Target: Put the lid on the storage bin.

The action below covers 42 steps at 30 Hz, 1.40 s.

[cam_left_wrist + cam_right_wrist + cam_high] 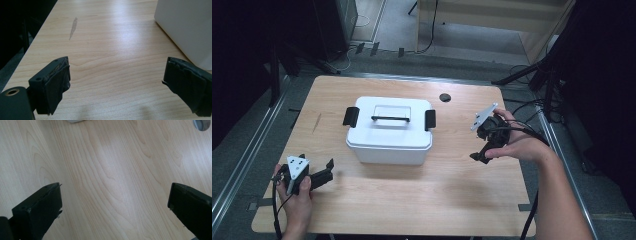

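A white lidded box [389,131] stands in the middle of the wooden table [452,190]. It has a black handle on the lid and a black latch at each end. My left gripper [326,172] rests low near the table's front left corner, open, its jaws wide apart over bare wood [116,75]; a corner of the box [186,27] shows at the upper right of its view. My right gripper [479,156] is held above the table to the right of the box, tilted down, open [115,207] with nothing between the jaws.
A small round dark hole or cap [445,97] sits in the table behind the box, also seen as a grey disc [202,124]. A dark streak [73,28] marks the wood at the left. Metal rails and cables run beside the table.
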Tool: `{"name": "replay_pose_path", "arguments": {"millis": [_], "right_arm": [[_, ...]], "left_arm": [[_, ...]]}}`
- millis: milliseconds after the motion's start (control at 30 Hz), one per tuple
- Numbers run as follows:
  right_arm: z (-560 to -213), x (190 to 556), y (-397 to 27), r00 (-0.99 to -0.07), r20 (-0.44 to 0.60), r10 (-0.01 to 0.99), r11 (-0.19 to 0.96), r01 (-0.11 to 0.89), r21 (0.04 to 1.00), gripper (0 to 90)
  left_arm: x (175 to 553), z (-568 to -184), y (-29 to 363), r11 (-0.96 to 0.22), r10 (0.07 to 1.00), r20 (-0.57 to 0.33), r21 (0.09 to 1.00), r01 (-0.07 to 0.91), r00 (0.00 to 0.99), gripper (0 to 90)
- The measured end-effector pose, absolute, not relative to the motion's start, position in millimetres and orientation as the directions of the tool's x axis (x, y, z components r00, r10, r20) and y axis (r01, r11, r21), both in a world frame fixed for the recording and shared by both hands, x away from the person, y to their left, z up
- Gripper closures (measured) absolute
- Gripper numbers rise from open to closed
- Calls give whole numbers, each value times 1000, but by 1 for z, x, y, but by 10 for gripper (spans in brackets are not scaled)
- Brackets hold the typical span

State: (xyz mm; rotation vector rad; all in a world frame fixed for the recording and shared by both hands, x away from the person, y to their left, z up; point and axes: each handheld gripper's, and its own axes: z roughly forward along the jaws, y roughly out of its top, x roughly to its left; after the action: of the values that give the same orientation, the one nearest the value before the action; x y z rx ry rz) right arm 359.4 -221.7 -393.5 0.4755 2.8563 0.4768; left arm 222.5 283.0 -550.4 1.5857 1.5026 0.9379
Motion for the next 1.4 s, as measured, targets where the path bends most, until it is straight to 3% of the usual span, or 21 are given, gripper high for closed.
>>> {"name": "replay_pose_path", "arguments": {"millis": [733, 1400], "right_arm": [[-422, 324, -260, -904, -162, 396, 862, 306, 403, 0], [-474, 288, -290, -872, -135, 470, 804, 360, 474, 0]], "left_arm": [[222, -550, 282, -40, 999, 23, 891, 452, 44, 73], [222, -550, 282, -44, 999, 30, 892, 450, 38, 73]]}}
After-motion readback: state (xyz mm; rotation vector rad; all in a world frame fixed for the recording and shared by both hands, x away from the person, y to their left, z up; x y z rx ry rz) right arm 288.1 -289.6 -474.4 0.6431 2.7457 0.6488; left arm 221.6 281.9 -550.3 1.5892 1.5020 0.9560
